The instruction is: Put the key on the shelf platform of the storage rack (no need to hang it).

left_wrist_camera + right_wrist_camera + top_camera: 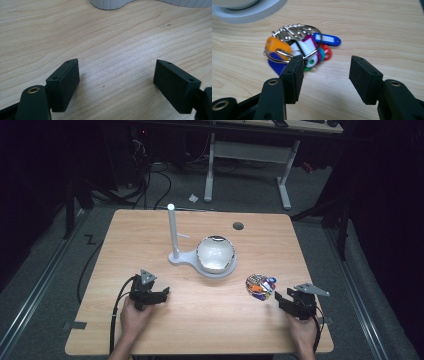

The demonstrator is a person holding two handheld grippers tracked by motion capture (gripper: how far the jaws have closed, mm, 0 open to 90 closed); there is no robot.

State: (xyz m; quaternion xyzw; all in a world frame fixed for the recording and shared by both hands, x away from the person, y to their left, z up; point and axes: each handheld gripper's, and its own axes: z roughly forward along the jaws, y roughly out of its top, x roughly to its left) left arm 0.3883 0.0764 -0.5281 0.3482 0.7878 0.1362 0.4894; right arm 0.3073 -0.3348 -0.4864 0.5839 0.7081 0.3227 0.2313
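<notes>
A bunch of keys (299, 47) on a metal ring, with orange, blue, white, purple, green and red plastic tags, lies just ahead of the right gripper (325, 72), whose jaws stand released with nothing between them. No writing is legible. The left gripper (116, 80) is spread wide over bare table (112, 37).

Key ring (299, 47): metal loop bunching coloured plastic tags—orange, blue, white, purple, red, green; lying flat on wooden table, near right front.

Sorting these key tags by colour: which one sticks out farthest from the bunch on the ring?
The blue tag with the white label window. It lies stretched out past the wire ring, while the orange, purple, red and green tags stay bunched together.
</notes>
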